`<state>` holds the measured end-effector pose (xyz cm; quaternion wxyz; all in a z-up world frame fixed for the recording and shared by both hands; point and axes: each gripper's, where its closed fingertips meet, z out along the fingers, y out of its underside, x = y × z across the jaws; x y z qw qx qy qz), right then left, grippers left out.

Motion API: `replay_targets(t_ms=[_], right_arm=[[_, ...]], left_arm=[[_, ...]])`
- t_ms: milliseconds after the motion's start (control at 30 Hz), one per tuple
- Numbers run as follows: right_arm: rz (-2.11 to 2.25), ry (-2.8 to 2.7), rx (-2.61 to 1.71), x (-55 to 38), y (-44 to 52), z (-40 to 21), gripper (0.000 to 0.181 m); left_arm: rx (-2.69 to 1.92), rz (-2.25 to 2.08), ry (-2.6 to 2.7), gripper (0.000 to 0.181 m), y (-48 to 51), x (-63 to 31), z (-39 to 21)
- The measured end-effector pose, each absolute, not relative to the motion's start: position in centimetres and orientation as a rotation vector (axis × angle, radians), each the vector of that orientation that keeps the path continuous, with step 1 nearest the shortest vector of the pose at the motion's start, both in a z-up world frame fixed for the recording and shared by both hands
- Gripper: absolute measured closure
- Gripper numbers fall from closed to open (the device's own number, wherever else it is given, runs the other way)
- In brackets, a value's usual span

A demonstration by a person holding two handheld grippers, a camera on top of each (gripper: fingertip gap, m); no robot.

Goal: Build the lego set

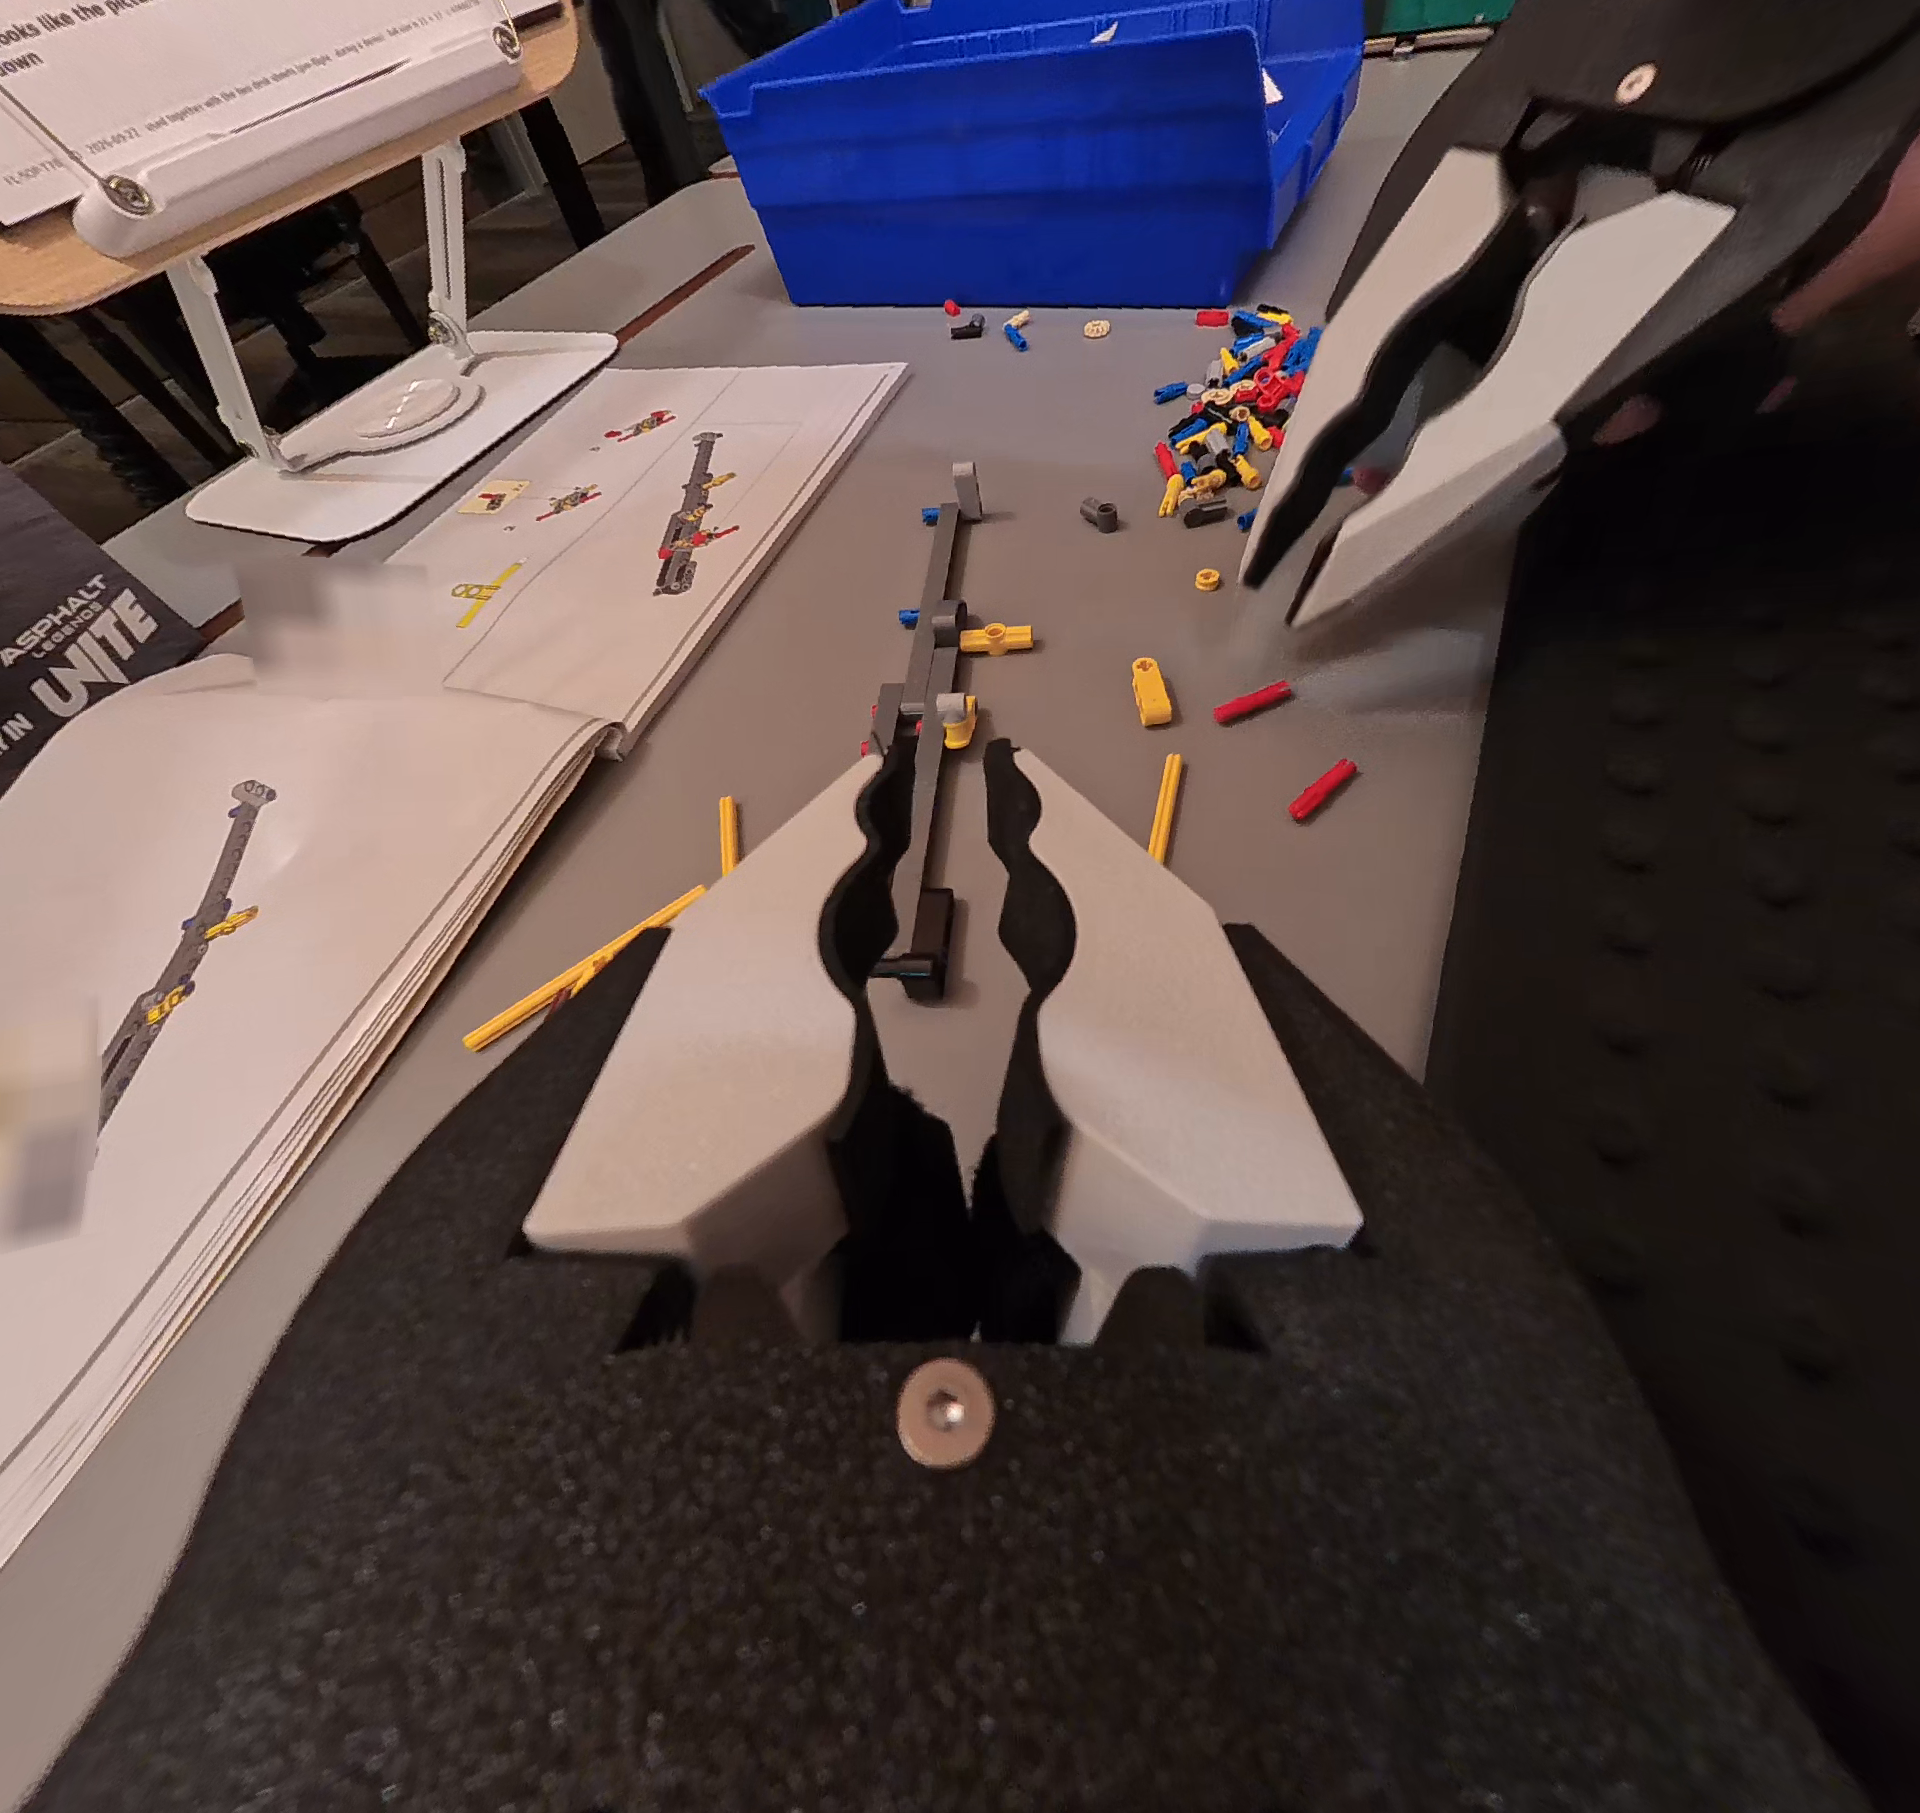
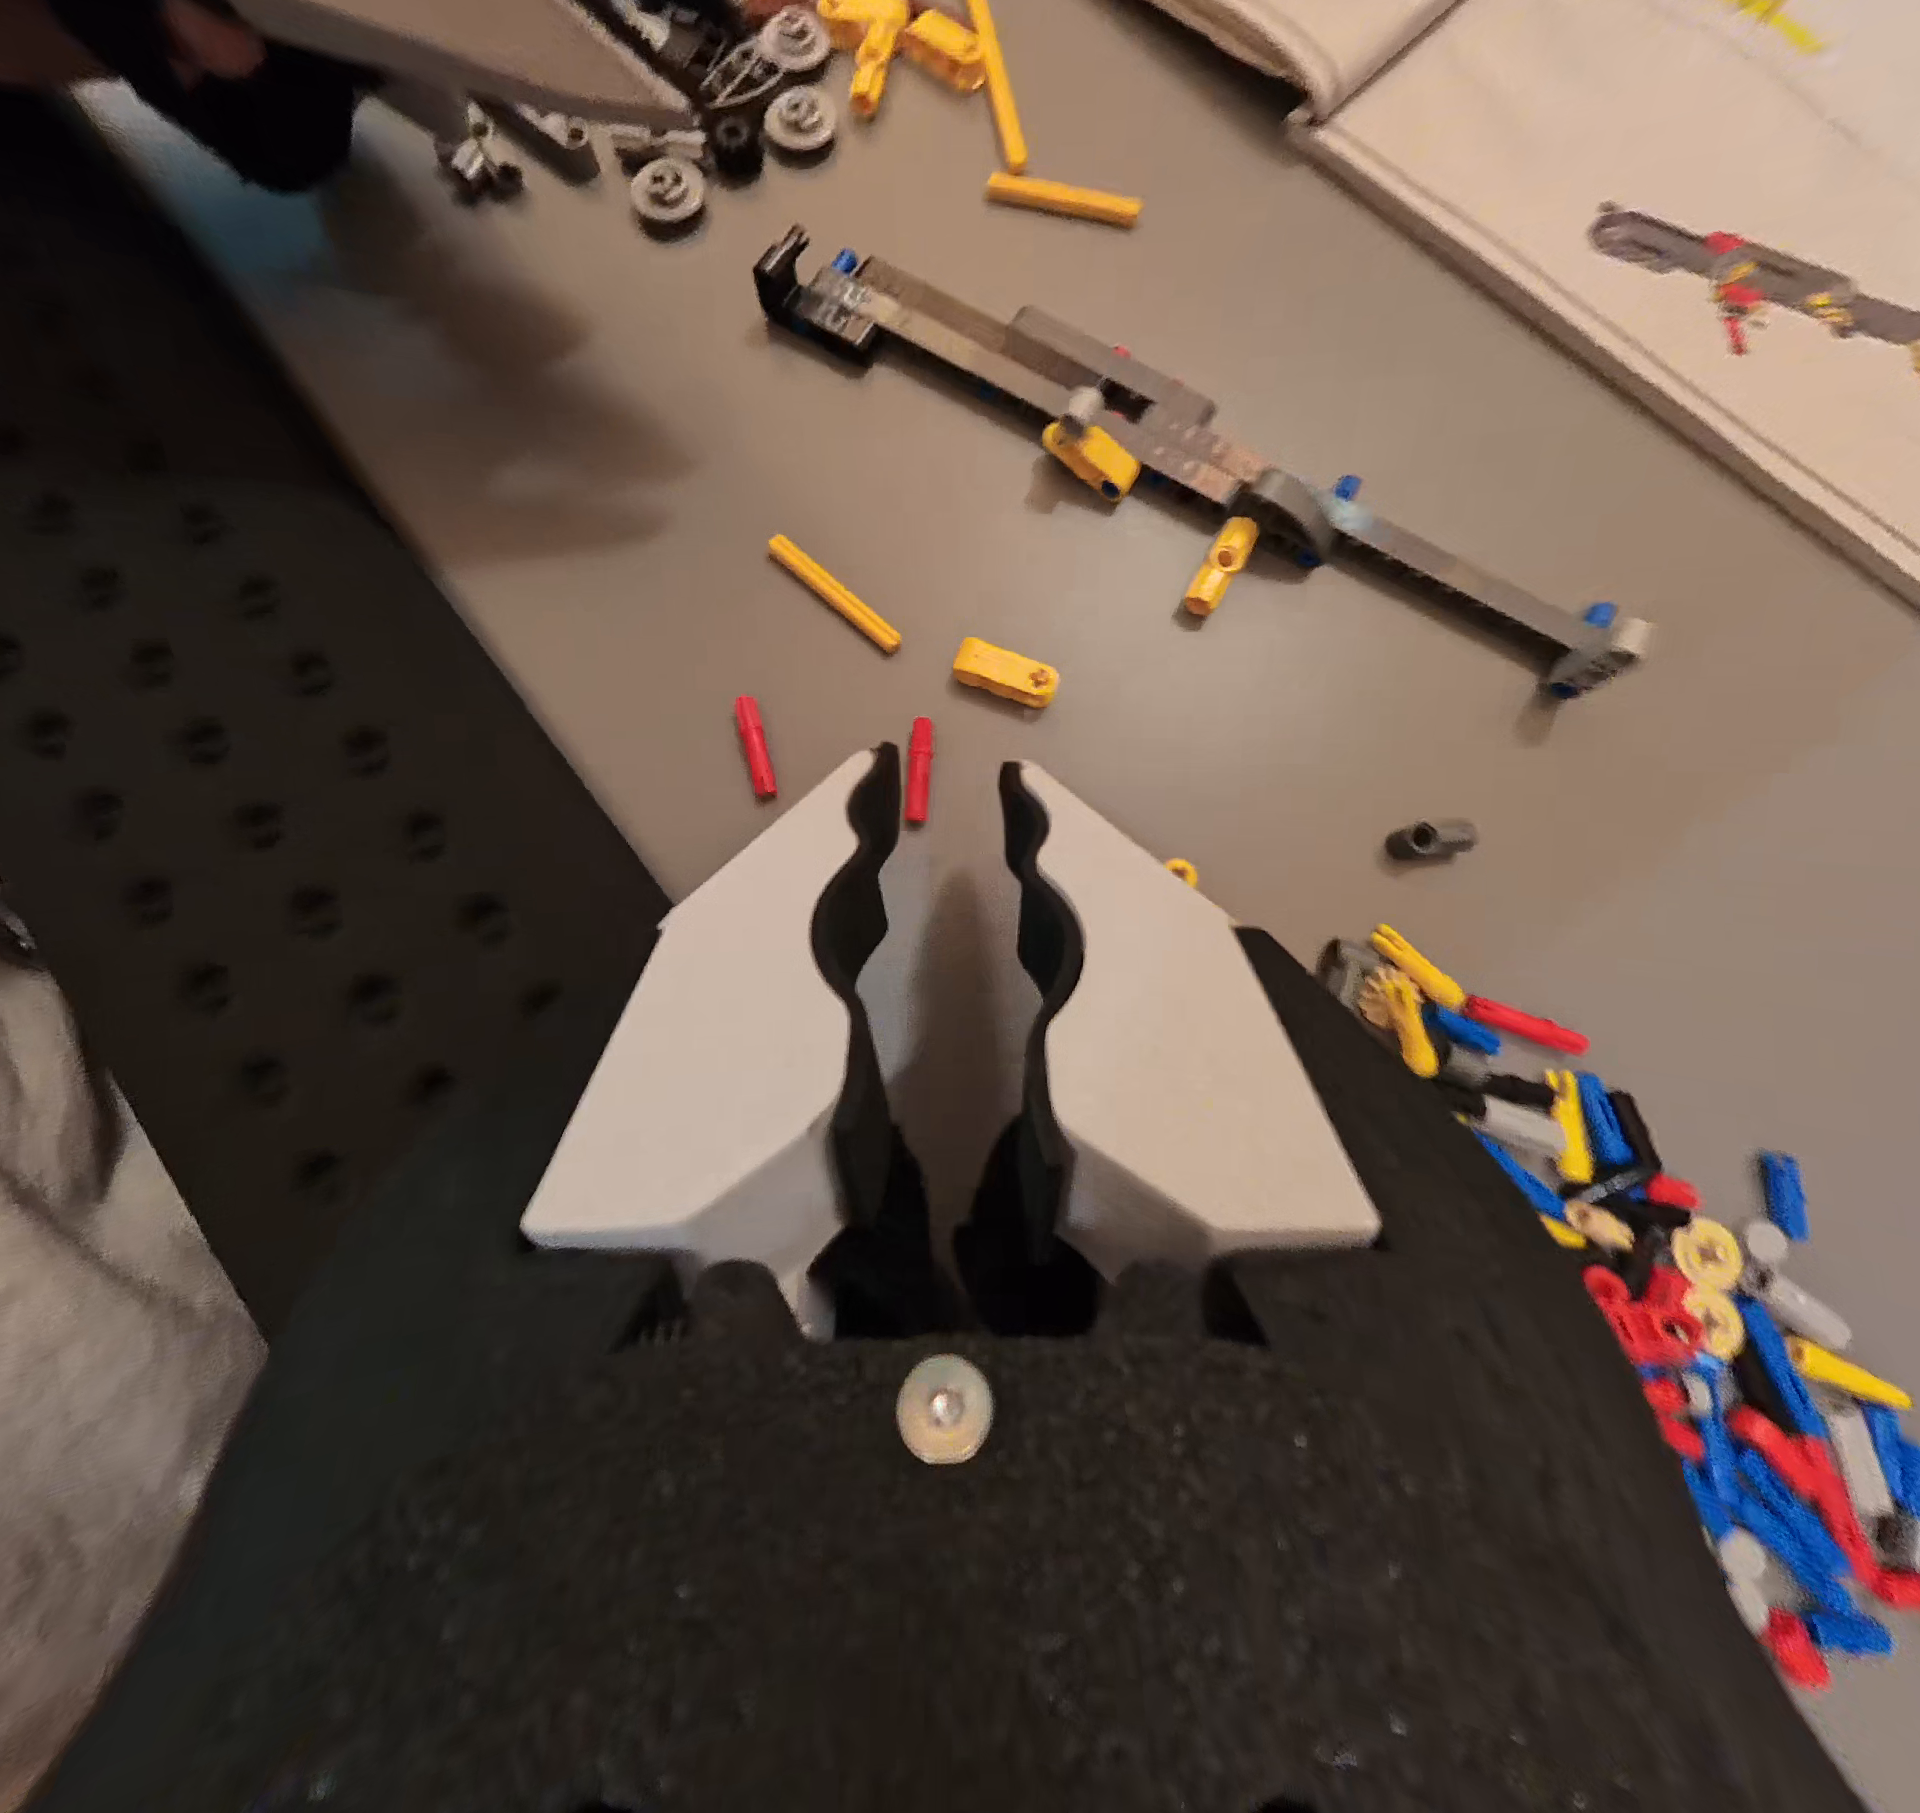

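Left gripper (image 1: 940, 761) hangs parted, empty, straddling the near end of the long grey lego beam (image 1: 932, 683), which runs away toward the blue bin (image 1: 1039, 153) at the grey tabletop's (image 1: 810, 641) far edge.

Right gripper (image 2: 943, 757), parted and empty, hovers above a red pin (image 2: 918, 768); the beam lies diagonally beyond.

At the right edge of the right wrist view, the pile of small pieces (image 2: 1714, 1348) blurs; the instruction booklet (image 2: 1662, 101) is cut off at upper right.
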<state>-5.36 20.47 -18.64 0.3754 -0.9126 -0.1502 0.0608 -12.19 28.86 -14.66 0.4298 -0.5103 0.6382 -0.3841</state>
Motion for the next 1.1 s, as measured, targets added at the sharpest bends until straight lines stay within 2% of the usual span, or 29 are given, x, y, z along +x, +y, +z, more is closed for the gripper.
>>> replay_targets(t_ms=[367,567,700,900,1100], right_arm=[[-0.027,0.109,-2.269,4.2,15.7,-17.6,0.163],[0.088,0.141,-2.083,2.9,18.1,-15.7,0.162],[0.08,0.107,-1.966,2.1,21.1,-14.0,0.155],[0.035,0.059,-1.846,2.2,23.5,-12.6,0.157],[0.013,0.011,-1.815,1.9,23.6,-12.3,0.159]], left_arm=[[-1.302,-0.971,1.573,0.169,29.2,-12.2,-14.7],[-1.437,-0.989,1.428,0.169,32.6,-14.4,-13.2],[-1.635,-0.841,1.339,0.167,36.4,-19.5,-13.1],[-1.845,-0.593,1.411,0.161,37.6,-26.1,-15.4],[-1.944,-0.577,1.337,0.162,37.9,-26.3,-15.8]])
